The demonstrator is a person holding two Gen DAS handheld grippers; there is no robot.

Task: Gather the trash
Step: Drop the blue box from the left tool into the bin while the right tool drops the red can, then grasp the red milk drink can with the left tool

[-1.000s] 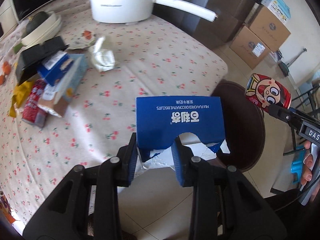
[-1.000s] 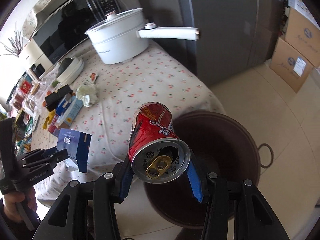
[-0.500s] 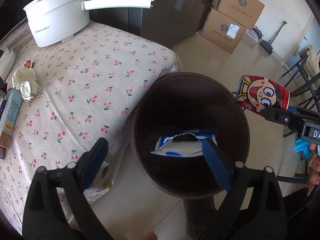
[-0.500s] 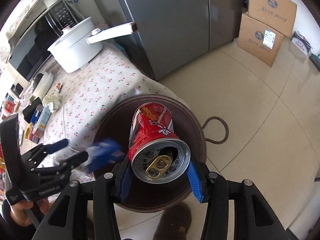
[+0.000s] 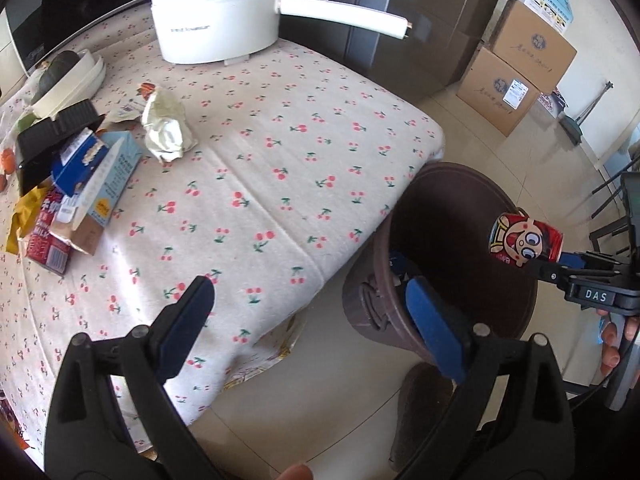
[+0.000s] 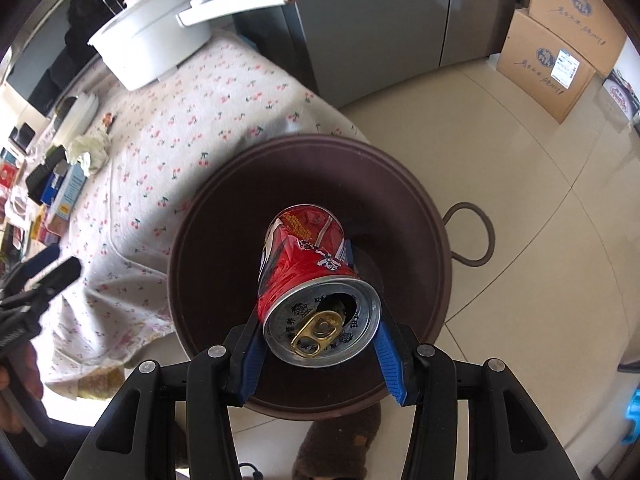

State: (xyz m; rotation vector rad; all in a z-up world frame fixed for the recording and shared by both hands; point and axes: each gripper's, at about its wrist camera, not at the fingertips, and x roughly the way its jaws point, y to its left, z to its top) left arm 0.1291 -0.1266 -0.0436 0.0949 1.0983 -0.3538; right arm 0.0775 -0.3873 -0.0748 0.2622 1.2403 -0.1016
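Right hand-held gripper (image 6: 320, 316) is clamped on the red can (image 6: 312, 276), holding it right over the dark brown bin (image 6: 424, 208), likely so a release drops it in; the can is dented, tab end toward the camera, cartoon face on its side. Left hand-held gripper (image 5: 308, 316) has its jaws spread wide with nothing between them, having just been opening, over the surface (image 5: 280, 152) edge beside the bin, where more trash (image 5: 76, 196) waits at the far left.

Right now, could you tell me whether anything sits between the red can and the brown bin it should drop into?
Nothing visible does. The right gripper holds the red can directly over the brown bin, whose mouth is open beneath it.
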